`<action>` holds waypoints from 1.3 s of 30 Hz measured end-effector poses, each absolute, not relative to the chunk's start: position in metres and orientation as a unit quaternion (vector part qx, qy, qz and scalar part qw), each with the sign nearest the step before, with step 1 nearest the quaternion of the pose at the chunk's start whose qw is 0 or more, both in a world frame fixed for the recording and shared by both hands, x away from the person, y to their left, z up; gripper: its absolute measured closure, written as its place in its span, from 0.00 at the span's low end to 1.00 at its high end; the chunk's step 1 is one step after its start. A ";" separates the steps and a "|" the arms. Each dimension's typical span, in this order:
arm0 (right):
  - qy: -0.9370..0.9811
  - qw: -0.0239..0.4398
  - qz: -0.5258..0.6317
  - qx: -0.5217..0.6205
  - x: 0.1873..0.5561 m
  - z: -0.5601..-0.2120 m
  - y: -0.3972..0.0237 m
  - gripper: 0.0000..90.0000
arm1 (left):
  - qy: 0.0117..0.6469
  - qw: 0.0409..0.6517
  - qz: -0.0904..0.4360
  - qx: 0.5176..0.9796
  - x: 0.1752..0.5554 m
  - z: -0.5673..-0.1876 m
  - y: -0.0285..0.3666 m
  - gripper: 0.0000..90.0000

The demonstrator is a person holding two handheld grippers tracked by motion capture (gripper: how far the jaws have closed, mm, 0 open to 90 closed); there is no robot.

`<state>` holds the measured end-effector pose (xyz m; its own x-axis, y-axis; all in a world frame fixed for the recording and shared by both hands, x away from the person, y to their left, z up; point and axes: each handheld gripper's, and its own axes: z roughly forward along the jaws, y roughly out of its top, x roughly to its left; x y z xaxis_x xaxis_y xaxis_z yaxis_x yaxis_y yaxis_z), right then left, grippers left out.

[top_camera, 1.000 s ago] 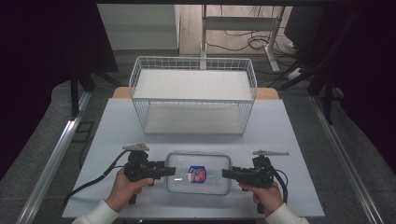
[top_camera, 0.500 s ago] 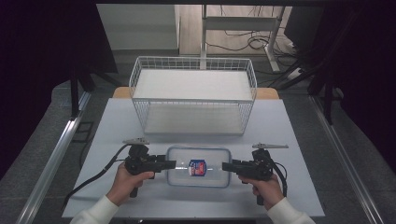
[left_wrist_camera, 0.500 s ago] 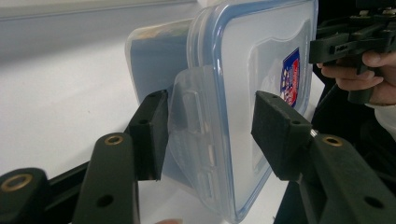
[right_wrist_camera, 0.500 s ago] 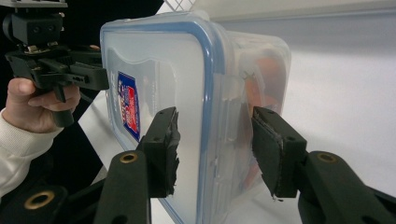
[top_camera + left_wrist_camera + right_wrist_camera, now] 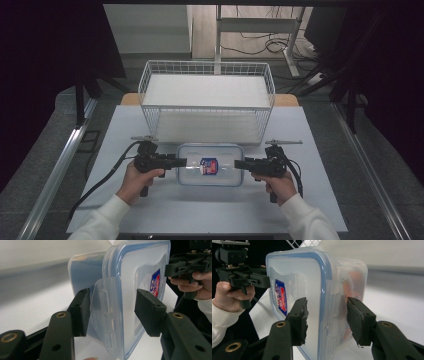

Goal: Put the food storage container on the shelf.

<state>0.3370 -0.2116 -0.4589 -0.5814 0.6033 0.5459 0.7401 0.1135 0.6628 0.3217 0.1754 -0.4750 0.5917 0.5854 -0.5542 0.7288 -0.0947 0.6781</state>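
Left gripper (image 5: pixel 111 312): jaws straddle the left end of the box (image 5: pixel 210 165), one pad under the base side, one over the lid. We read it as grasping the box, though the lid-side pad shows a thin gap in the left gripper view, so contact there is not certain. Right gripper (image 5: pixel 327 320): same at the right end, pads on lid and base, grasping the box.

The box is clear with a blue-rimmed lid (image 5: pixel 297 297) and a red-blue sticker (image 5: pixel 208 165). It sits between both grippers, level, just in front of the basket (image 5: pixel 207 102).

Hands (image 5: pixel 135 181) in white sleeves come in from the near edge, well short of the basket.

Surface: white table (image 5: pixel 300 200), matte, cables (image 5: pixel 100 181) trailing left of the box. The white wire basket stands behind the box, at the table's far side.

Room: grey floor, metal rails (image 5: pixel 55 170) either side of the basket, dark curtains, a desk frame (image 5: pixel 255 25) and floor cables beyond the basket.
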 end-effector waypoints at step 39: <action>-0.728 0.080 -0.498 -0.465 0.435 -0.485 -0.201 0.57 | 0.474 0.510 -0.059 0.716 0.407 -0.498 0.185 0.52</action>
